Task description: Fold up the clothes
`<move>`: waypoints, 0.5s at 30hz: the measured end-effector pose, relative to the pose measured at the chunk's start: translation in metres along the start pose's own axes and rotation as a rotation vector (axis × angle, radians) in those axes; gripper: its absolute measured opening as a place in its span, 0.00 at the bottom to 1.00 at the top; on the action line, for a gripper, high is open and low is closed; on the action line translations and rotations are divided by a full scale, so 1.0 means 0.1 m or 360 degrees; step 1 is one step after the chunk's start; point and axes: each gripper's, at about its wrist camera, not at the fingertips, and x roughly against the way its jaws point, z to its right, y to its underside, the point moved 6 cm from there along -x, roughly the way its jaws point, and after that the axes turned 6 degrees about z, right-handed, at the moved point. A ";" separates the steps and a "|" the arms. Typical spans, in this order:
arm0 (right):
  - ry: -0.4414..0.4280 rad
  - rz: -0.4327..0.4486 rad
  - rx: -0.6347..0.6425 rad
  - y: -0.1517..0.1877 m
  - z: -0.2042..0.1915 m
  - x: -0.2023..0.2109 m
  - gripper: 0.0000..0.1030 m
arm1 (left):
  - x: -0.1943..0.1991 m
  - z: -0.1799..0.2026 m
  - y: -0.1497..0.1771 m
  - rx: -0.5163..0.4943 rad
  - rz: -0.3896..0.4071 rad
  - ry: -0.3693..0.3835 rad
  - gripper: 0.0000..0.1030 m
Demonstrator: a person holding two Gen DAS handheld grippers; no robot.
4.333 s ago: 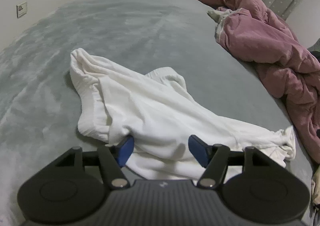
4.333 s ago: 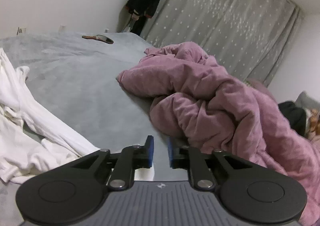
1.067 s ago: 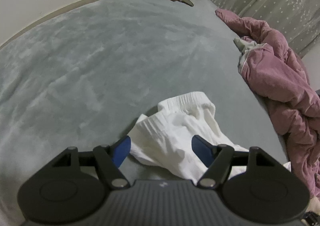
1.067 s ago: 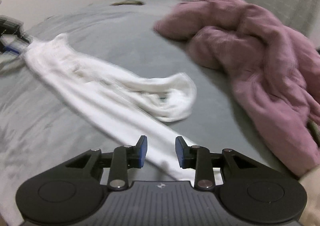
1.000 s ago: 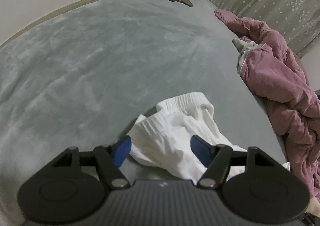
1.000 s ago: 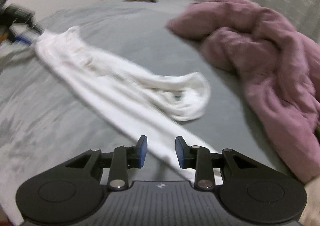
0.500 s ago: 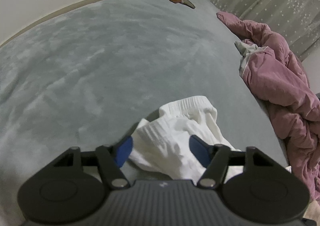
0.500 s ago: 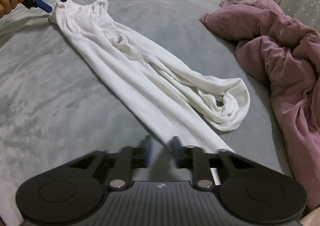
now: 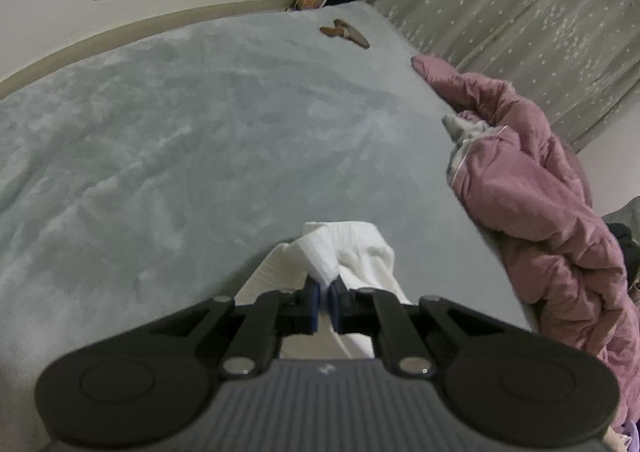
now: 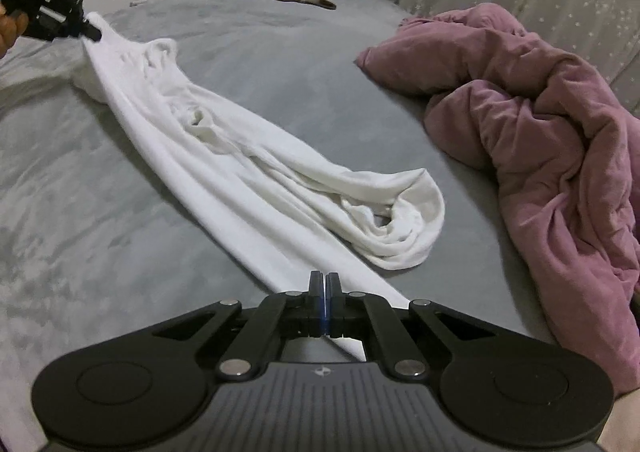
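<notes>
Bed (image 10: 100, 211) first, since it fills most of both views: a big grey fuzzy cover, slightly mottled, running back to a pale wall and a star-dotted curtain (image 9: 532, 19). Next biggest is the pink quilt (image 10: 540, 123), bunched in a heap along the right side of the bed, well clear of the clothes.

Then the task's thing itself, the white garment (image 10: 248, 171). It looks like pants but I can't say for sure. It's stretched out in a long diagonal strip across the grey cover, from upper left down to the bottom middle in the right wrist view. One part curls off into a loose loop on the right side, near the quilt but not touching it.

Left claw (image 9: 325, 302) is pressed together on a ribbed, elastic-looking edge of the garment, and the fabric puffs up just past the blue pads. In the right wrist view you can see that same claw at the far upper-left end of the strip, with the cloth slightly raised off the bed there.

Right claw (image 10: 323, 300) is also pinched tight, sitting on the near narrow end of the white strip, with the fabric passing right between its blue tips.

Smallest bit: a brown object (image 9: 345, 32) lying far back on the bed, too small to identify.
</notes>
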 end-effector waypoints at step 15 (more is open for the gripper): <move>-0.0028 -0.0029 0.0180 -0.02 -0.35 -0.27 0.25 | 0.47 0.01 -0.01 0.0125 0.0100 0.0160 0.06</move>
